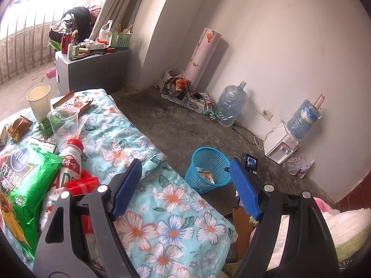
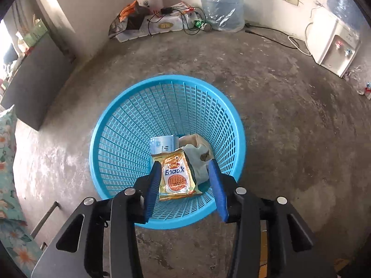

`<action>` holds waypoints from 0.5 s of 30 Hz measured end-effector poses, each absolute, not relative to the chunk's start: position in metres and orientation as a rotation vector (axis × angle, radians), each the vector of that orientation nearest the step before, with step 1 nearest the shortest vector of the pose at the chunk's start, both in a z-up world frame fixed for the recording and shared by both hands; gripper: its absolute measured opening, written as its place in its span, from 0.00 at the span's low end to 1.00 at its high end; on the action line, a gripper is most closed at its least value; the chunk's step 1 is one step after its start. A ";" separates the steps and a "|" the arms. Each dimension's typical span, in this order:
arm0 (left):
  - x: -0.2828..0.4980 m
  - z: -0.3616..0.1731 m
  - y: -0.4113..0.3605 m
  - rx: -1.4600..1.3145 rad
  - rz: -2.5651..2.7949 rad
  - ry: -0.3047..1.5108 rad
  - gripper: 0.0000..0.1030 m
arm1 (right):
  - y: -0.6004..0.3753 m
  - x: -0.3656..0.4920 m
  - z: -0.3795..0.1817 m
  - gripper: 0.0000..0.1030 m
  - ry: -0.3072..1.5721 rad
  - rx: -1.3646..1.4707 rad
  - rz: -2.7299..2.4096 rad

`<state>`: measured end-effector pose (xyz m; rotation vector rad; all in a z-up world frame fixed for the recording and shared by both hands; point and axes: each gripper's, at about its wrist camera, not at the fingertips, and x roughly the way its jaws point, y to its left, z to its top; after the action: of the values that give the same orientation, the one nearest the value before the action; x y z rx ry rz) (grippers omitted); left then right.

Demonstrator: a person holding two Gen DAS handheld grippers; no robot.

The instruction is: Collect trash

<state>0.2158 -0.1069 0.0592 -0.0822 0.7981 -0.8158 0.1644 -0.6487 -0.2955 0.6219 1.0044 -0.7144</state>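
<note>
Hovering over the blue basket (image 2: pixel 111 125), the right gripper (image 2: pixel 185 183) has jaws half open and empty, Enaak packet (image 2: pixel 177 176) lying inside. Left gripper (image 1: pixel 185 185) is wide open, holding nothing; swinging toward the bottle (image 1: pixel 69 159) at lower left could topple it.

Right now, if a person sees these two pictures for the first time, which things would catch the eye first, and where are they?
The bright blue mesh basket stands on the grey concrete floor, with an orange snack packet in it, seen between the open right gripper above. In the left wrist view, the floral quilt fills the foreground, with a green crisp bag and a red-capped drink bottle on its left part, left of the open left gripper.
</note>
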 end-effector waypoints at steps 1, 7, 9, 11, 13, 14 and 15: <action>0.213 0.061 -0.104 -0.080 -0.811 0.789 0.72 | -0.643 0.159 -0.291 0.41 0.995 0.626 -0.711; 0.193 0.073 -0.083 -0.084 -0.791 0.743 0.72 | -0.583 0.139 -0.227 0.52 0.907 0.549 -0.639; 0.186 0.075 -0.076 -0.075 -0.779 0.722 0.72 | -0.556 0.129 -0.198 0.56 0.861 0.524 -0.599; 0.179 0.077 -0.069 -0.067 -0.767 0.710 0.72 | -0.529 0.116 -0.169 0.65 0.807 0.505 -0.569; 0.173 0.078 -0.062 -0.057 -0.742 0.708 0.72 | -0.506 0.103 -0.146 0.71 0.758 0.493 -0.535; 0.170 0.078 -0.060 -0.053 -0.725 0.706 0.72 | -0.496 0.096 -0.137 0.72 0.742 0.491 -0.524; 0.167 0.078 -0.057 -0.049 -0.710 0.706 0.72 | -0.488 0.092 -0.130 0.74 0.734 0.494 -0.520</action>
<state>0.1672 -0.0572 0.0781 -0.0486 0.7060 -0.7103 0.0922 -0.4882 -0.1295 0.4937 0.7344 -0.5202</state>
